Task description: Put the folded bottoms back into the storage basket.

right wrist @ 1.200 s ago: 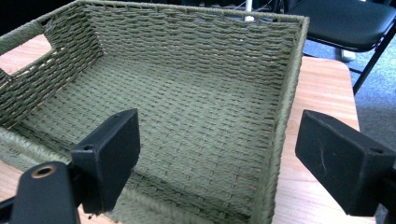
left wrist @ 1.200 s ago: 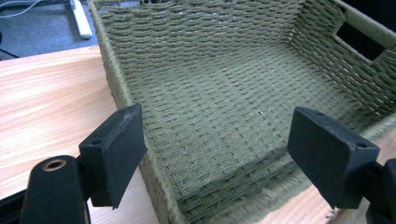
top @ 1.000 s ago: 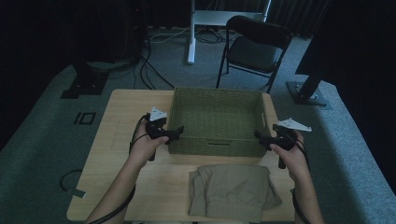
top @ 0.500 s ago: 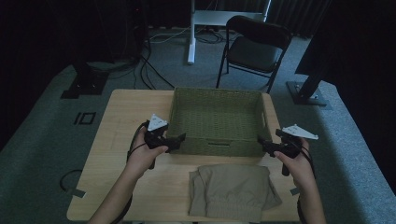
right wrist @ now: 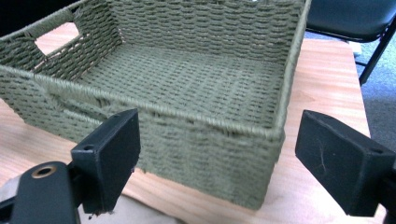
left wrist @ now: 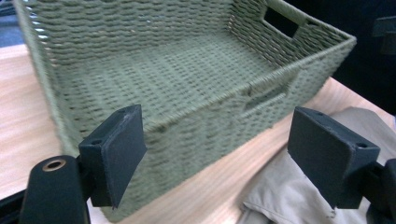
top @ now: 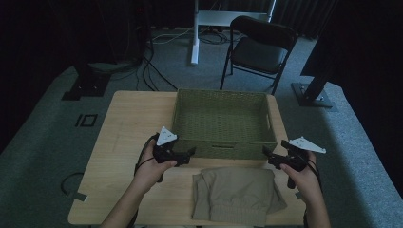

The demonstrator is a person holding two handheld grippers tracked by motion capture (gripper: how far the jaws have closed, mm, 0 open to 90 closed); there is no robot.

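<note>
I have drawn both tongs, left [top: 190, 153] and right [top: 267, 153], back off the basket [top: 221, 142] ends toward the folded trousers [top: 237, 194] on the worktop [top: 123, 123], jaws wide and empty, ready to grasp them.

No readable text, label or number anywhere.

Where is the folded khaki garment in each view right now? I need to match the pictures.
High view: the folded khaki garment lies at bottom centre, just in front of the green woven basket.
Left gripper view: garment at bottom right, partly behind the right-hand jaw.
Right gripper view: a pale sliver at the bottom edge, left of centre.
Shared landmark: the basket's near wall with its handle slot.
</note>
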